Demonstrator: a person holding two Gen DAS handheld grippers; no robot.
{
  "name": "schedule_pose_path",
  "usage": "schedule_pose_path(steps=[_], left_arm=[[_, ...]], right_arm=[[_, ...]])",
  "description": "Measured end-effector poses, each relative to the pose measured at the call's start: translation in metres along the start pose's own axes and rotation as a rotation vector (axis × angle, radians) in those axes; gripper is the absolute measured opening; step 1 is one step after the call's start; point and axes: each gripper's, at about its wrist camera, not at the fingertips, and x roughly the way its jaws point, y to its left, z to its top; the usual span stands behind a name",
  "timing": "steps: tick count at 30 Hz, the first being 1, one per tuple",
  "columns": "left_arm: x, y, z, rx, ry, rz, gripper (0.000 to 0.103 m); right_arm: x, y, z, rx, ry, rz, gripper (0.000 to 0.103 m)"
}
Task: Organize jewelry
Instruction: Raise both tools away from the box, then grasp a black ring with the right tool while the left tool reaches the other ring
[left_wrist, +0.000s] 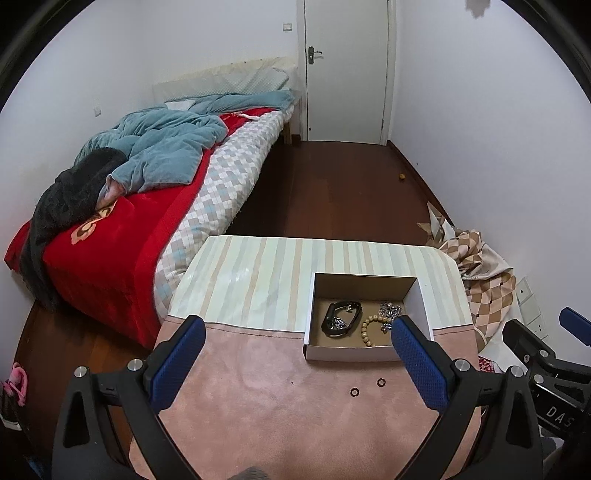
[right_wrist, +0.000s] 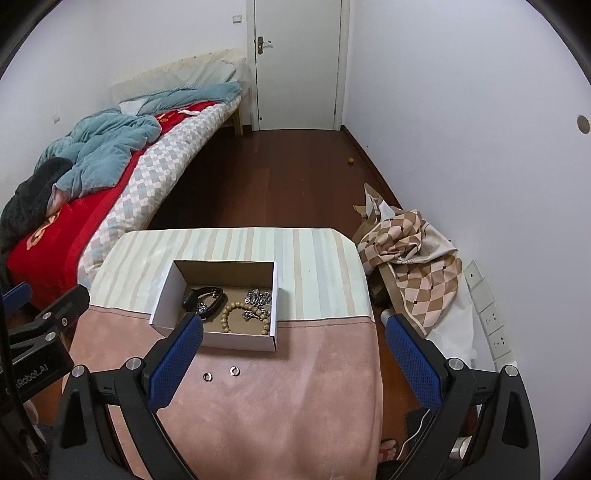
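Note:
A white cardboard box (left_wrist: 347, 352) (right_wrist: 218, 338) stands on the table. It holds a black band (left_wrist: 341, 314) (right_wrist: 203, 297), a wooden bead bracelet (left_wrist: 369, 328) (right_wrist: 243, 317) and a silver chain (left_wrist: 389, 310) (right_wrist: 258, 297). Two small rings (left_wrist: 354, 391) (left_wrist: 381, 382) lie on the pink mat in front of the box, also in the right wrist view (right_wrist: 207, 376) (right_wrist: 234, 370). My left gripper (left_wrist: 297, 332) is open and empty above the mat, left of the box. My right gripper (right_wrist: 293, 328) is open and empty, right of the box.
The table has a pink mat (right_wrist: 258, 398) in front and a striped cloth (right_wrist: 236, 247) behind. A bed (left_wrist: 147, 177) stands to the left. A checkered cloth pile (right_wrist: 410, 258) lies on the floor to the right. A door (left_wrist: 347, 66) is at the back.

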Motion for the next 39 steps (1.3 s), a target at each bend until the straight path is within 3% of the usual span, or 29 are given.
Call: schedule_pose_path(steps=[7,13,14,17,18,27,31,33,39], left_arm=[[0.013,-0.001,-0.015,0.006,0.044,0.054,0.103],[0.070,0.008,-0.054,0.036,0.143,0.189,0.103],[0.082,0.009,-0.061,0.046,0.170,0.210,0.103],[0.113,0.016,-0.080,0.058,0.242,0.245,0.103],[0.124,0.018,-0.087,0.060,0.268,0.251,0.103],[0.157,0.028,-0.104,0.065,0.336,0.277,0.103],[0.162,0.030,-0.103,0.061,0.343,0.269,0.103],[0.162,0.030,-0.102,0.059,0.341,0.263,0.103],[0.156,0.006,-0.101,0.052,0.326,0.163,0.103]], right_arm=[[0.011,-0.008,-0.013,0.033,0.027,0.039,0.100],[0.076,-0.008,-0.053,0.084,0.140,0.139,0.100],[0.091,-0.005,-0.063,0.079,0.155,0.143,0.097],[0.129,0.007,-0.086,0.055,0.201,0.168,0.065],[0.139,0.011,-0.092,0.045,0.213,0.175,0.061],[0.187,0.054,-0.121,-0.060,0.204,0.229,0.057],[0.192,0.069,-0.124,-0.113,0.179,0.199,0.044],[0.192,0.075,-0.125,-0.138,0.164,0.164,0.013],[0.185,0.050,-0.119,-0.066,0.162,0.152,0.013]])
